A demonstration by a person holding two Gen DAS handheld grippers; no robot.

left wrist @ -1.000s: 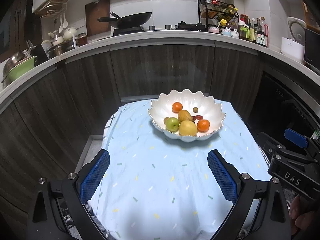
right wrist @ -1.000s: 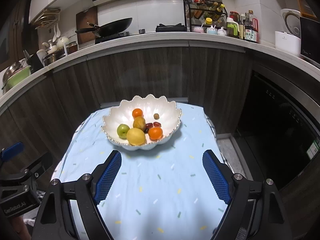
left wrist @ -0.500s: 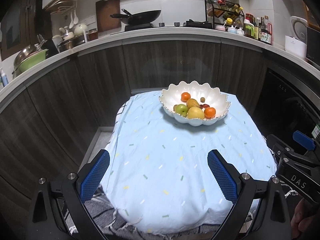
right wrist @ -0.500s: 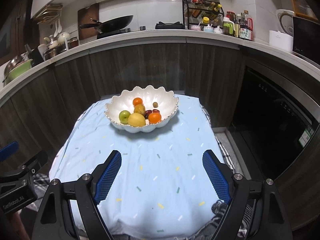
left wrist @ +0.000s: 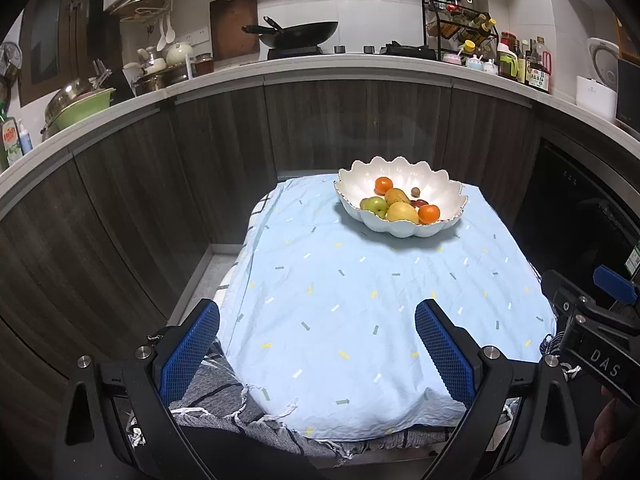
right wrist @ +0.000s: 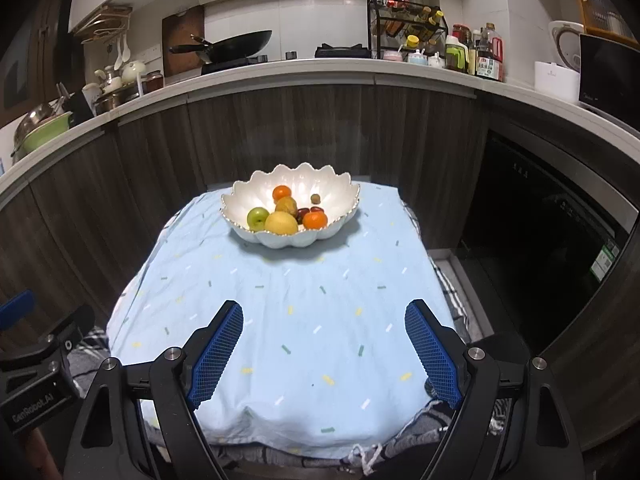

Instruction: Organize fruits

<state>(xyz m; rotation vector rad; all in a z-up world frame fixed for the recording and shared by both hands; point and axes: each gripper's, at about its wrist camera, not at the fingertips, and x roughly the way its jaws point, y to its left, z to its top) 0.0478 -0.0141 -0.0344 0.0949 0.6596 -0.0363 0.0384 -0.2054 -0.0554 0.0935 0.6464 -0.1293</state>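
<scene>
Both tongs are standing spread with nothing between their blue pads. The left tongs (left wrist: 316, 346) are hovering over the near edge of the table (left wrist: 360, 300), on the near side of the bowl (left wrist: 400, 228) and well apart from it. The right tongs (right wrist: 324, 350) are hanging likewise above the near edge, also well short of the bowl. Each pair is showing at the edge of the other's view, so the two are being held side by side, pointing down toward the cloth, probably because there is nothing loose to reach for.

All the fruit is sitting inside the bowl, which is resting on the far part of the table, just in front of the dark cabinets (left wrist: 340, 128). A yellow pear (right wrist: 281, 223) is lying against the bowl's near wall, with a green apple (right wrist: 258, 218) touching it on the left and an orange (right wrist: 315, 219) to its right. Behind the pear a brownish fruit (right wrist: 286, 205) is sitting, a second orange (right wrist: 282, 193) beyond that, some dark red dates (right wrist: 309, 212) between, and a small brown fruit (right wrist: 315, 199) apart toward the far right of the bowl.

The cloth around the bowl is carrying no stray fruit, so the sorting is looking finished or nearly so. Gathering everything in one deep, scalloped bowl is keeping round fruit from rolling off the table.
</scene>
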